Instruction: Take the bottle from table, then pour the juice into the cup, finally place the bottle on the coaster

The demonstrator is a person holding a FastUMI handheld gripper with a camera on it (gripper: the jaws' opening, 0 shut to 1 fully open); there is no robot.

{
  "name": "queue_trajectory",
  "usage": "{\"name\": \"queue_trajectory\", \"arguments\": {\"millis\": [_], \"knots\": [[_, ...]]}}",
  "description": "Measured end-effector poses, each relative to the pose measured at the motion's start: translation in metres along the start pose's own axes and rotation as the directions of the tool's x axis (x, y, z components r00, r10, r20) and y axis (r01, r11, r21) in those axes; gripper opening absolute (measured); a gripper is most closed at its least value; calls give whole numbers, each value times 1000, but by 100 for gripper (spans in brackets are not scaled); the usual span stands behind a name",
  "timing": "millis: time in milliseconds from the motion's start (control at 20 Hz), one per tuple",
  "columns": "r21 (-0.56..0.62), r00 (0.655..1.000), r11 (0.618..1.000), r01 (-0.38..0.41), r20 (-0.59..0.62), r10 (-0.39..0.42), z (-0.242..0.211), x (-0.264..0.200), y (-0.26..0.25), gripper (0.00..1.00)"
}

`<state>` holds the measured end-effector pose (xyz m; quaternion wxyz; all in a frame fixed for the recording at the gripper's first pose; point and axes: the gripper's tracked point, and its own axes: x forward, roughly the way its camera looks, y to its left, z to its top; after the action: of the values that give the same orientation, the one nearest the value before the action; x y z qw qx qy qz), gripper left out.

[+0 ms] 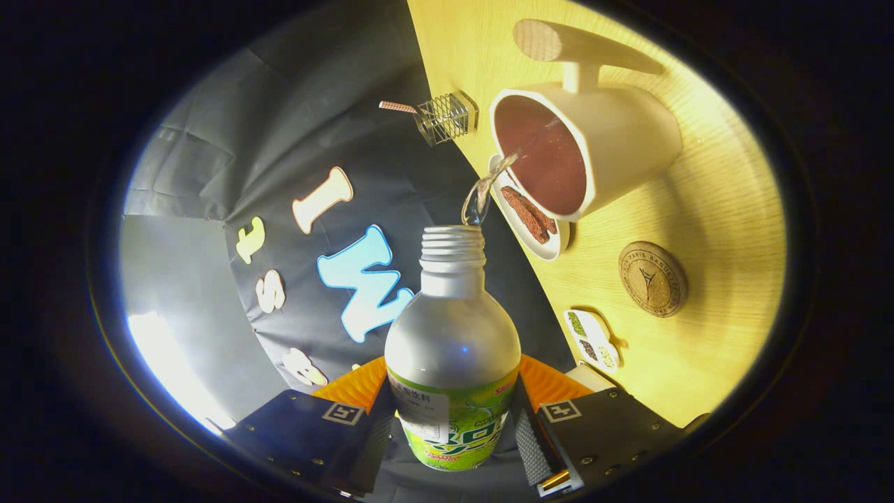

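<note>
Pouring is under way: the clear plastic bottle with a green label and an uncapped threaded neck point(452, 349) sits clamped between the two fingers of the gripper point(454, 426), both pressing on its labelled body, and it is tilted so that its mouth points toward the white cup with a long handle point(614, 150), with a thin stream of liquid point(489, 185) arcing from the mouth over the cup's rim. Dark reddish juice already shows inside the cup, so the pick-up looks done and the pour is at least partly done; how much remains in the bottle I cannot tell, though its upper part looks empty. Just below the cup lies a small white oval dish holding brown strips point(531, 220), and further along the pale wooden table point(726, 209) rests the round cork coaster point(652, 279), bare and well apart from the bottle, so that last placing step is still to come. Near the coaster sits a small white tray of seasonings point(592, 339), and beyond the cup a wire holder point(447, 117)
</note>
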<state>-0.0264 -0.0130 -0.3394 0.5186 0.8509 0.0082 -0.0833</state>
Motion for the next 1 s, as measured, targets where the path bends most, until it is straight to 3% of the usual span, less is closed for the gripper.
{"name": "queue_trajectory", "arguments": {"millis": [1000], "knots": [[90, 999, 995, -51, 24, 49, -12, 3, 33, 77]]}}
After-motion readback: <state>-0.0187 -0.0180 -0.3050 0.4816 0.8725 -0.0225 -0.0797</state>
